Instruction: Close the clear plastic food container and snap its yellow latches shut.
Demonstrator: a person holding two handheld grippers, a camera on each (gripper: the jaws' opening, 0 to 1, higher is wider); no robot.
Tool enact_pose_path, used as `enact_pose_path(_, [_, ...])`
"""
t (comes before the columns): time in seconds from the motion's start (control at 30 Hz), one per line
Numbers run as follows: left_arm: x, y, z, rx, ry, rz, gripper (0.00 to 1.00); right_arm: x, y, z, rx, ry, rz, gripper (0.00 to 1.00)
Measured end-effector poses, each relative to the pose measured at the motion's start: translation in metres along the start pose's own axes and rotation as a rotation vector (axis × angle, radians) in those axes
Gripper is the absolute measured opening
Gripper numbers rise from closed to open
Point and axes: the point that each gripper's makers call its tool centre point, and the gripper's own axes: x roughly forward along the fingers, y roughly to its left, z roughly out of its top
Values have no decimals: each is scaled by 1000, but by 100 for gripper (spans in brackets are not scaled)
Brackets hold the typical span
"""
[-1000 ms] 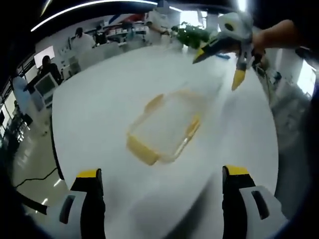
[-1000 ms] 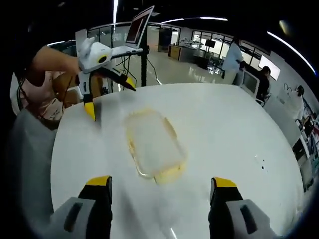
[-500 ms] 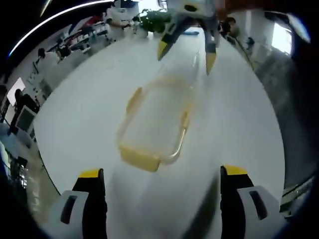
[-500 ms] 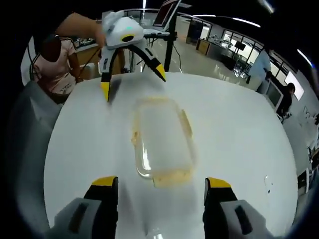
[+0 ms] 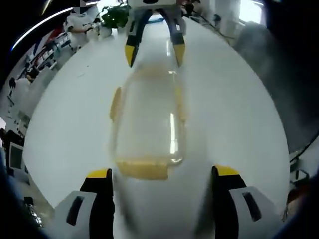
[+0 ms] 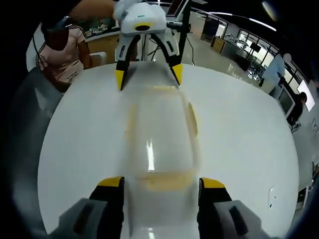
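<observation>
A clear plastic container (image 5: pixel 148 119) lies flat on a round white bench (image 5: pixel 234 104), its long axis running between the two grippers. Its lid appears to be seated on top, though motion blur keeps me from confirming that it is fully pressed home. Yellow latches show on all four sides: one at the near short end in the left gripper view (image 5: pixel 144 168), one on each long side (image 5: pixel 115 103), and one at the far end, which is faint and poorly resolved.

The left gripper (image 5: pixel 162 173) has its fingers (image 5: pixel 99 175) spread wide, holding nothing, with the container's near end lying between the yellow tips and just ahead of them. I cannot tell whether the tips touch the container. In the right gripper view the same gripper (image 6: pixel 148 76) comes in from the top, fingers apart and straddling the far end of the container (image 6: pixel 160 132).

The right gripper (image 6: pixel 162 182) is likewise wide open and empty, its fingers (image 6: pixel 110 182) flanking the near end latch (image 6: pixel 164 180). In the left gripper view it (image 5: pixel 154 51) stands at the far end of the container, tips apart on either side.

A person in a pink top (image 6: pixel 65 50) sits beyond the bench edge. Desks and other people are in the background, blurred.
</observation>
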Motion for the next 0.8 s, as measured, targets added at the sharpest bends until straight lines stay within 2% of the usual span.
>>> enact_pose_path(0.1, [1,4,2,-15,-3,-19,76,2,-1,2,-11,9,15,54])
enact_pose_path(0.17, [0,7,4,-15,-2,-22,72,4,1,3,-21,14,33,47])
enact_pose_path(0.27, [1,7,2,-32,-11,-55,61,6,0,3,-39,23,38,43])
enact_pose_path(0.3, [1,11,3,-24,-22,-43,59,7,0,0,-42,34,44,40])
enact_pose_path(0.37, [-2,12,0,-25,-19,-46,51,7,-1,-1,-29,28,57,37])
enact_pose_path(0.43, [-5,13,-1,-21,-15,-42,37,7,0,-1,-35,28,67,37])
enact_pose_path(0.7, [-6,11,0,-6,-10,-43,38,10,0,0,-26,40,98,37])
enact_pose_path(0.8, [-6,10,0,2,21,-47,38,11,0,0,-33,48,103,37])
